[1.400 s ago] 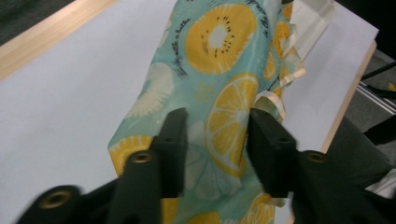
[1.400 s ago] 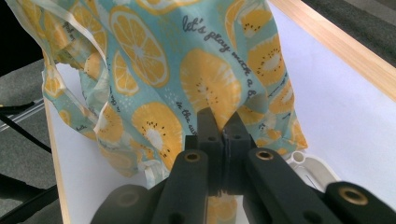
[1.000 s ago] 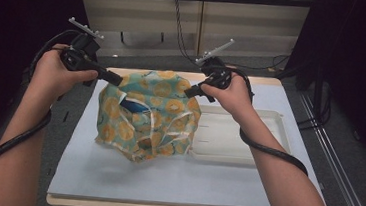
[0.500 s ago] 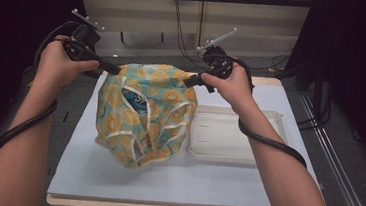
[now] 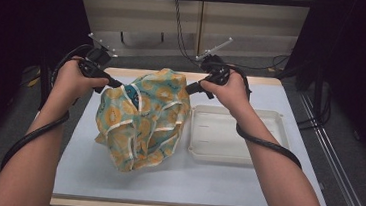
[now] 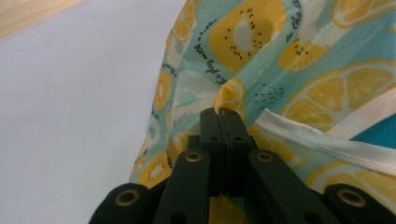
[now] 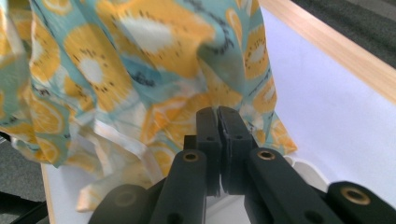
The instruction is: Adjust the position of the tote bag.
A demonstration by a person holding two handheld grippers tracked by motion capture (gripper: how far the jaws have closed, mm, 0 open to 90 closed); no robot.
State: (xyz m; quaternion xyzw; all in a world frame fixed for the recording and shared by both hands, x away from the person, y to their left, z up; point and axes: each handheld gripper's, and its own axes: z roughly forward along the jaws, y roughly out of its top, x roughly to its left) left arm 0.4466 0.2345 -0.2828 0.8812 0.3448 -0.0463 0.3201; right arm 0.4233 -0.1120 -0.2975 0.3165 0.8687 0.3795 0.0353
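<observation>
**A:** So what's your setup like there? Table and room first.

**B:** You've got a wood-edged table (image 5: pixel 253 81) with a pale sheet (image 5: pixel 204 180) covering most of the top. Past the far edge there's a light panelled wall with a dark bar across it and some cables (image 5: pixel 180 27) hanging down. Both sides of the room are dark, and the floor on the right is grey with a rail running along it.

**A:** Anything else on the table that gets in your way?

**B:** A shallow white tray (image 5: pixel 270 118) sits right of centre, just beside the cloth, with the cloth's right side over its left rim. Your own cables loop under both forearms.

**A:** And the cloth, plus your grippers?

**B:** The fruit-print cloth (image 5: pixel 144 124) is bunched up left of centre, lifted at the top, its lower end resting on the sheet. Your left gripper (image 6: pixel 220 112) is pinched tight on the fabric at its far-left top corner, and your right gripper (image 7: pixel 218 112) is clamped on the far-right top edge. Jaws are together with cloth between them on both.
</observation>
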